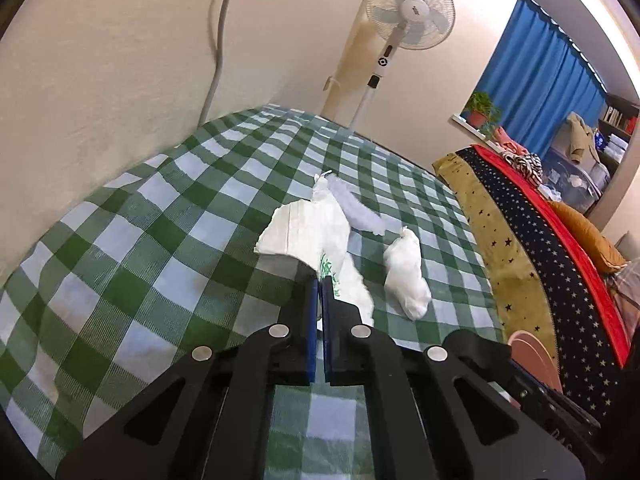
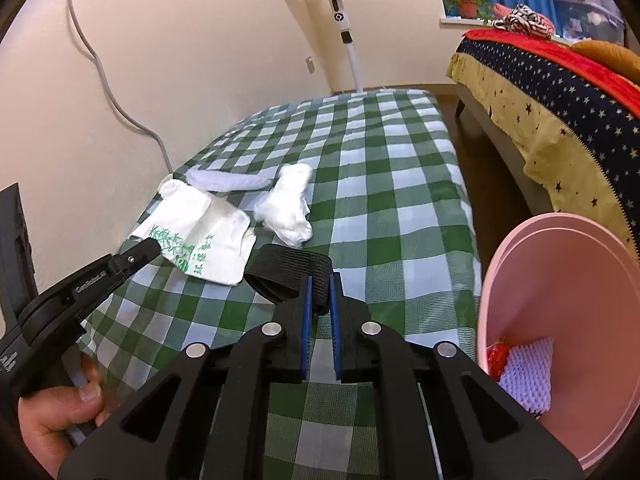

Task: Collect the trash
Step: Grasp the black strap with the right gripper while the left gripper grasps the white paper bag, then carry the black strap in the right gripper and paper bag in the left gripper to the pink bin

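Note:
My left gripper (image 1: 320, 282) is shut on the edge of a white wrapper with green print (image 1: 308, 232), lifting it off the green checked tablecloth; it also shows in the right wrist view (image 2: 200, 232) with the left gripper (image 2: 150, 246) on it. A crumpled white tissue (image 1: 406, 276) (image 2: 288, 208) and a pale foam strip (image 1: 360, 210) (image 2: 228, 181) lie beside it. My right gripper (image 2: 320, 280) is shut on a black ribbed band (image 2: 288, 270), held above the table.
A pink bin (image 2: 560, 320) stands right of the table, holding red and white netting (image 2: 520, 372). A bed with a starry cover (image 2: 560, 100) is at the right. A standing fan (image 1: 408, 12) and a wall cable (image 2: 100, 72) are behind the table (image 2: 380, 160).

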Demonstrator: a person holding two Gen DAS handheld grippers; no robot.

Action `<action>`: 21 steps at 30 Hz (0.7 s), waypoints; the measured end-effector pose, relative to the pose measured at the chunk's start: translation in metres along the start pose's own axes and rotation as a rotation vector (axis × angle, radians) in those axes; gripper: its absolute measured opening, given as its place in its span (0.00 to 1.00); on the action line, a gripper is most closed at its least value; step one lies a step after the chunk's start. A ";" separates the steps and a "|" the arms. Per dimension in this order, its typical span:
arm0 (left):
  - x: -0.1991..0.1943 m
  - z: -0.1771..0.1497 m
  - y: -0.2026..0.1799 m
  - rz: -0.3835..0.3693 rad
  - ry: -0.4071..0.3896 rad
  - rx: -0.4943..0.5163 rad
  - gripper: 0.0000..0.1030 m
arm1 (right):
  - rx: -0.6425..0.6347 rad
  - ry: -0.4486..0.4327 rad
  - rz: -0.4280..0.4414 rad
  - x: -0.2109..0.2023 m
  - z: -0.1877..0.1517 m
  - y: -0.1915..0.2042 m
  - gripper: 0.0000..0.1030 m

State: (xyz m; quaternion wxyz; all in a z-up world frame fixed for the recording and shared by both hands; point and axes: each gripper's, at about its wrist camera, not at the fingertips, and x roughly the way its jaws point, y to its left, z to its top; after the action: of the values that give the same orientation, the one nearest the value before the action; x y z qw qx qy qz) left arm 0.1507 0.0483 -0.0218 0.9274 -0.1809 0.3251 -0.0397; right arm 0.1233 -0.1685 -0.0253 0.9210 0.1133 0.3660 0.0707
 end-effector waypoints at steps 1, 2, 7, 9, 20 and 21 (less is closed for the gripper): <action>-0.003 -0.001 -0.002 0.002 -0.001 0.011 0.02 | 0.001 -0.003 -0.002 -0.002 0.000 0.000 0.09; -0.007 -0.002 -0.004 0.005 -0.002 0.024 0.02 | 0.003 -0.007 -0.005 -0.004 0.000 -0.001 0.09; -0.027 -0.006 -0.014 -0.001 -0.011 0.073 0.02 | 0.008 -0.033 -0.015 -0.021 0.000 -0.002 0.09; -0.036 -0.008 -0.019 -0.005 -0.017 0.092 0.02 | 0.011 -0.043 -0.017 -0.029 -0.001 -0.003 0.09; -0.081 -0.019 -0.045 -0.037 -0.053 0.186 0.02 | 0.024 -0.092 -0.031 -0.072 -0.005 -0.010 0.09; -0.084 -0.021 -0.048 -0.039 -0.055 0.196 0.02 | 0.025 -0.101 -0.035 -0.078 -0.005 -0.011 0.09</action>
State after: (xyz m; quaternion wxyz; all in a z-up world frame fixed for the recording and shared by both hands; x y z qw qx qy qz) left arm 0.0737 0.0131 0.0300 0.9482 -0.0969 0.2905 -0.0844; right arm 0.0641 -0.1949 0.0194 0.9379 0.1217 0.3218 0.0443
